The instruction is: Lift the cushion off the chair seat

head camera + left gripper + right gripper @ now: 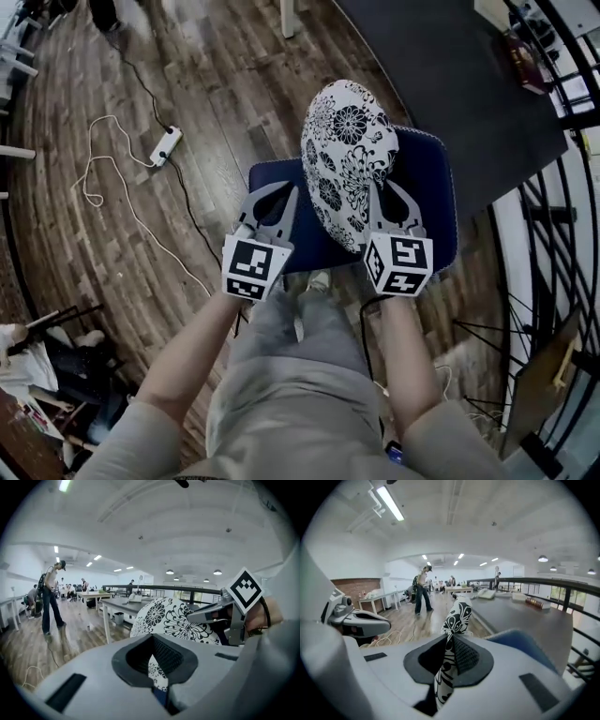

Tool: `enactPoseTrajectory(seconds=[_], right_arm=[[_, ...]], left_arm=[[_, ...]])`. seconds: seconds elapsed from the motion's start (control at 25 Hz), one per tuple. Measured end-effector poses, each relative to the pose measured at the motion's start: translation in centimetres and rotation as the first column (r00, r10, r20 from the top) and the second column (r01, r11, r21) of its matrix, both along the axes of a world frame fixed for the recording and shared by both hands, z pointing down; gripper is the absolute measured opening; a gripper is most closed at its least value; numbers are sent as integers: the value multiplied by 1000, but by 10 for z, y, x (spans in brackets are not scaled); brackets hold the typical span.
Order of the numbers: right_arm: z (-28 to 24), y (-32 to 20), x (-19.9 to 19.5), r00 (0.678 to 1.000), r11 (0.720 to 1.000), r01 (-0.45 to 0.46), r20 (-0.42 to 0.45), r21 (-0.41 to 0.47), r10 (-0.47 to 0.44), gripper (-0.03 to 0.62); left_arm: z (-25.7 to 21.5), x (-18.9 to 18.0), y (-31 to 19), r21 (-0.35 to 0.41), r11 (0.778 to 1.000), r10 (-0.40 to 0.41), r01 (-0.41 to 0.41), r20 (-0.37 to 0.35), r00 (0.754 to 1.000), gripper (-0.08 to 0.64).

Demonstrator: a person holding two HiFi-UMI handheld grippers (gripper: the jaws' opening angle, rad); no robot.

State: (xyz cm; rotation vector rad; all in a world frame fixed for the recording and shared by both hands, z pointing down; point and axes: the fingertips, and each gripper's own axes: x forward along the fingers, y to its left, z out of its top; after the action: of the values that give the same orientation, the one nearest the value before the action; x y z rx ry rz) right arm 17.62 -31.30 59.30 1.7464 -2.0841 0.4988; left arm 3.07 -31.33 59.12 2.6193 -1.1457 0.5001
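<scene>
A white cushion [347,155] with black flower print hangs tilted above the blue chair seat [427,187], raised off it. In the head view my left gripper [287,195] pinches its left edge and my right gripper [378,192] its right edge, both shut. The left gripper view shows my left gripper [152,660] shut on a fold of the cushion [168,618], with the right gripper [208,614] beyond. My right gripper [449,641] in the right gripper view is shut on a strip of the cushion [458,616], and the blue seat [520,641] lies behind to the right.
A white power strip [166,146] and cables lie on the wood floor to the left. A dark table [450,66] stands beyond the chair, black railings [539,206] on the right. A person [51,597] stands far off among other tables.
</scene>
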Motion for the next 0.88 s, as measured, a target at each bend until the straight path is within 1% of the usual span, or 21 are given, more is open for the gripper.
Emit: enactPoseTrajectory(seconds=[0.08,0.16,0.28,0.44,0.6,0.76,0.8,0.88], right_arm=[[-64,-7,4,1000,996,-19,-14,87,20,28],[-128,-11,9,999,984,-35,-15,177,39,28],[-219,-13,15,998,949,-50,-15,312,57,28],[-312,7,23,998,903,-51,-15,427,63,29],[-383,44,31,997,828,-59,-6,557,75,29],[-442,74,19,997,762,-60,7,645,73,29],[-455,80,16,997,746,-63,13,663,74,29],[-475,94,12,996,709,-73,22,701,81,31]], left_arm=[[-53,-5,-4,59,998,-3,4,-24,1000,5],[-107,-11,-9,119,993,-7,12,-46,999,5],[-186,-18,-19,215,976,-17,37,-91,996,5],[-270,-26,-12,293,954,-21,61,-139,990,5],[-334,-27,6,407,911,-4,61,-141,990,5],[-383,-37,22,462,885,31,49,-165,986,5],[-395,-40,26,479,877,40,45,-167,985,5],[-418,-45,35,520,852,52,54,-186,981,5]])
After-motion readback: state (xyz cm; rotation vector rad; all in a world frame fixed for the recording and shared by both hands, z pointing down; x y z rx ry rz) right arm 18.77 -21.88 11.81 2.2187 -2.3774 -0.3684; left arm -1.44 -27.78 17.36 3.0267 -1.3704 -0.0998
